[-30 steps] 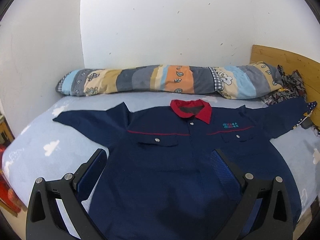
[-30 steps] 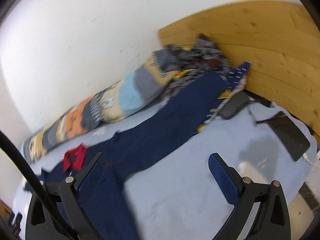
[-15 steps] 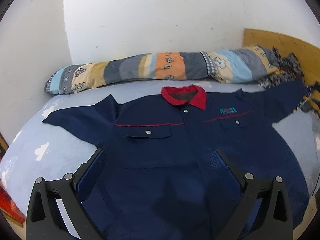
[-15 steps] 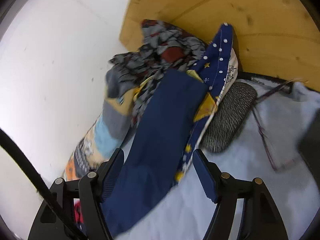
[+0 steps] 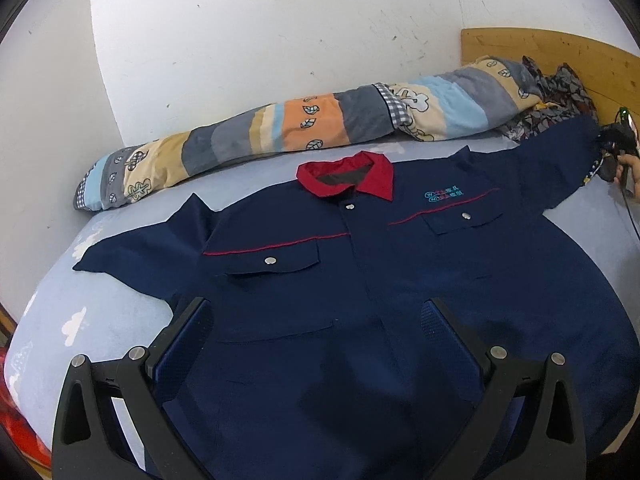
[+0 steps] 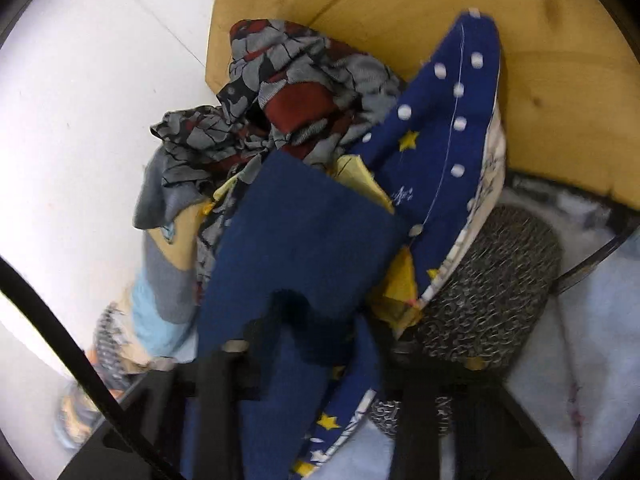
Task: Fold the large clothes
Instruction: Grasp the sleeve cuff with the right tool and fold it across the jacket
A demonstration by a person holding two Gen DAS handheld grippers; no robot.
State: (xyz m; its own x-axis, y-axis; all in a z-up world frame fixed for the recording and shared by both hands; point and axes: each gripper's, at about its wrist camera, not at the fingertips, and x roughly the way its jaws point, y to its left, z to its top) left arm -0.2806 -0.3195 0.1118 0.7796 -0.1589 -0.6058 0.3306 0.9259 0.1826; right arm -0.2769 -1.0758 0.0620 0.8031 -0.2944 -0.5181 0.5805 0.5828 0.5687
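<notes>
- Spread flat, front up, the navy work shirt [image 5: 360, 280] lies across the bed [image 5: 100, 312], its red collar [image 5: 348, 176] toward the wall and both sleeves stretched out sideways.
- Beside the collar, on the chest above one flap pocket, sits a small teal and red embroidered logo [image 5: 443, 195]; its characters are too small to read. A thin red piping line runs across the chest over both pockets, each shut with a silver snap.
- The left gripper [image 5: 316, 336] hangs over the shirt's lower front, jaws wide apart with nothing between them.
- The right gripper [image 6: 308, 344] is at the far sleeve end [image 6: 304, 236], well away from the collar; its jaws are closing, with the cuff cloth between them, and it looks pinched.
- Behind the collar, a long striped bolster [image 5: 288, 136] printed with leaves lies along the wall.
- At that far sleeve end, clutter crowds the cuff: a crumpled grey and maroon patterned cloth [image 6: 288, 92], a blue pillow with white dots and yellow stars [image 6: 440, 140], and a dark grey knitted item [image 6: 492, 288], all against the wooden headboard [image 6: 540, 80].
- A black cable [image 6: 60, 340] crosses the right wrist view.
</notes>
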